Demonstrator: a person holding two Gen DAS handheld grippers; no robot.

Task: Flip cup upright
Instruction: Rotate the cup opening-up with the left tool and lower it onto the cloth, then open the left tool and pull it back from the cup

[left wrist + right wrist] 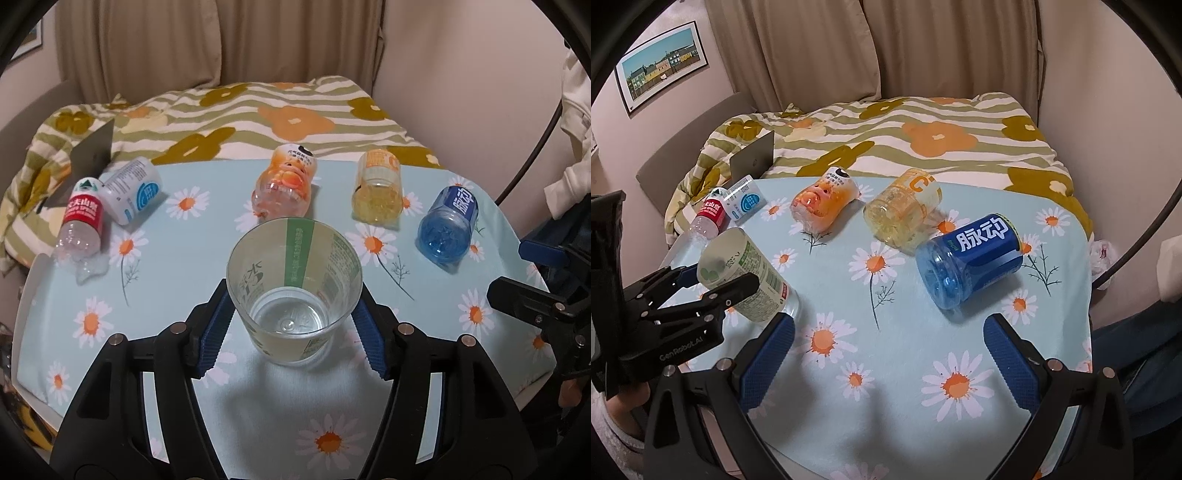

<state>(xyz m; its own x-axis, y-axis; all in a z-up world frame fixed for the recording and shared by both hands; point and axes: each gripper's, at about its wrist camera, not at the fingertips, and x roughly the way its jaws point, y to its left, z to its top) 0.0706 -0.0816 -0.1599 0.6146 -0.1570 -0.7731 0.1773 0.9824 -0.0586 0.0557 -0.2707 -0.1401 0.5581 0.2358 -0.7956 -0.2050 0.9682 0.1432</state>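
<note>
We grip the green-labelled cup [293,291] at centre frame in our left tool [293,325], mouth up but tilted, still unreleased; our right tool [890,354] gapes wide, empty, over the worktop [905,369].

Daisy-print table [155,314], cut bottles [967,258] lying sideways.

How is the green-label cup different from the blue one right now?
The green cup stands mouth up; the blue cup lies on its side on the cloth. The green cup sits between the left gripper's fingers; nothing holds the blue cup, and the right gripper is open short of it. The green cup is clear with a pale green label; the blue cup is tinted blue with white characters. Both are cut-off bottle bottoms.
</note>
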